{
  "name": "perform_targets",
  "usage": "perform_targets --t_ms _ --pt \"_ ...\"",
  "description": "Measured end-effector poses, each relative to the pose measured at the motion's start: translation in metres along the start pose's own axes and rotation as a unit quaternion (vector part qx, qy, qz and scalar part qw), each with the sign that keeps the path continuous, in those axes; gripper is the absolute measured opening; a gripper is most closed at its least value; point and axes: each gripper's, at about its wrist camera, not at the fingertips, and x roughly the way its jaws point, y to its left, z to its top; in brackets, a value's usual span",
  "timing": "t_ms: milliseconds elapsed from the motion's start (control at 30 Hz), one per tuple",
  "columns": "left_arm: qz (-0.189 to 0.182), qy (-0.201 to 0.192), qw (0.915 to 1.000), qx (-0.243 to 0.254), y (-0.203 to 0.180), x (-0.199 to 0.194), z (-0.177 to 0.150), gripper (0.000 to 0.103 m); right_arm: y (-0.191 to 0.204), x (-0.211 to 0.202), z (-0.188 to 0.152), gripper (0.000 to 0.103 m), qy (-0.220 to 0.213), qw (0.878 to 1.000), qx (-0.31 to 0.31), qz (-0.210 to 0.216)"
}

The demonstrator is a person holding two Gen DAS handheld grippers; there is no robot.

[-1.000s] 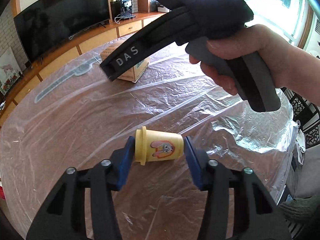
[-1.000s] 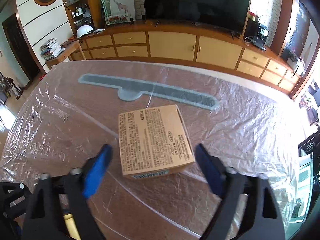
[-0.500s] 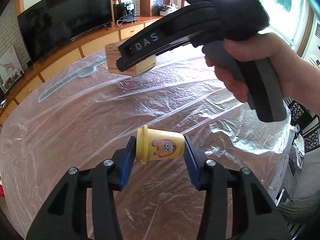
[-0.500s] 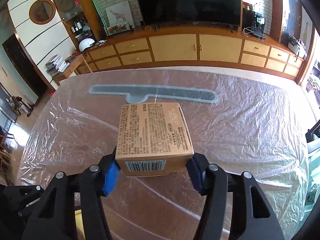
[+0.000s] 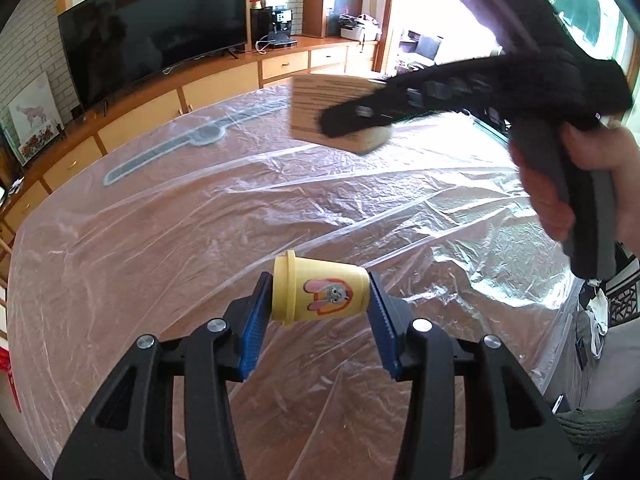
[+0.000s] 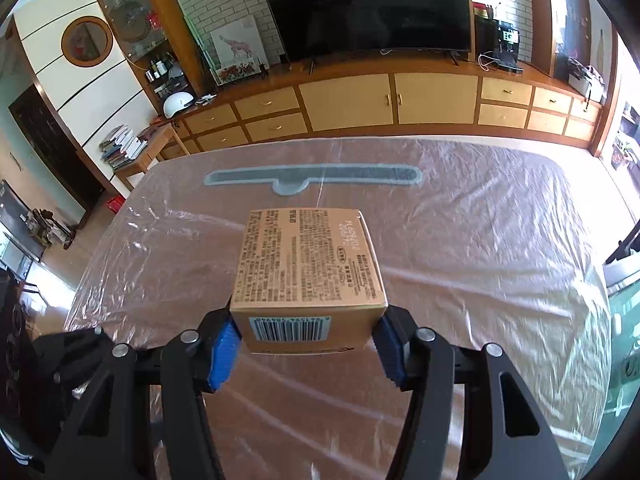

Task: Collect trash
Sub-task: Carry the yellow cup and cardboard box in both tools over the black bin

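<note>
Living room with a long wooden cabinet run [image 6: 348,100] along the far wall, a dark television [image 6: 368,4] above it, and in the foreground a bench [image 5: 160,240] draped in crinkled clear plastic sheeting; a grey elongated shape [image 6: 312,176] lies beneath the sheet near the far edge.

Left wrist view, lower centre: the left gripper [image 5: 320,300] is clenched on a small yellow cup [image 5: 320,294], which lies sideways between the blue pads, its rim toward the left pad and its base against the right. The cup wall carries a cartoon rabbit face in an orange outline. The cup is held clear above the sheeting.

Right wrist view, lower centre: the right gripper [image 6: 308,334] grasps a tan cardboard box [image 6: 310,268], its jaws having just been closing onto the box's two sides. The top face bears dense dark print; the near face shows a white barcode label. The box is off the bench, seen also in the upper middle of the left wrist view, partly behind the blurred black gripper body held by a hand [image 5: 568,184].
</note>
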Motion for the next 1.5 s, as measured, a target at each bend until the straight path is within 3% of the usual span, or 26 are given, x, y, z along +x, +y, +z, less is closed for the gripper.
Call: perform_targets --t_ms 367,700,1200,1500 --pt "0.014 -0.01 0.9991 -0.039 0.011 -0.019 -0.014 0.048 0.008 -0.022 -0.052 0.057 0.013 1.0 0.02 0.006" --pt "0.009 -0.028 0.9983 -0.051 0.004 -0.048 -0.027 0.048 0.024 -0.059 -0.085 0.057 0.011 0.998 0.021 0.057" --pt "-0.013 -0.031 0.9991 -0.026 -0.029 -0.11 -0.081 0.048 0.064 -0.116 -0.156 0.057 0.043 0.991 -0.029 0.124" --pt "-0.043 -0.004 0.999 -0.002 -0.056 -0.123 -0.114 0.048 0.079 -0.122 -0.196 0.057 0.097 0.982 -0.05 0.153"
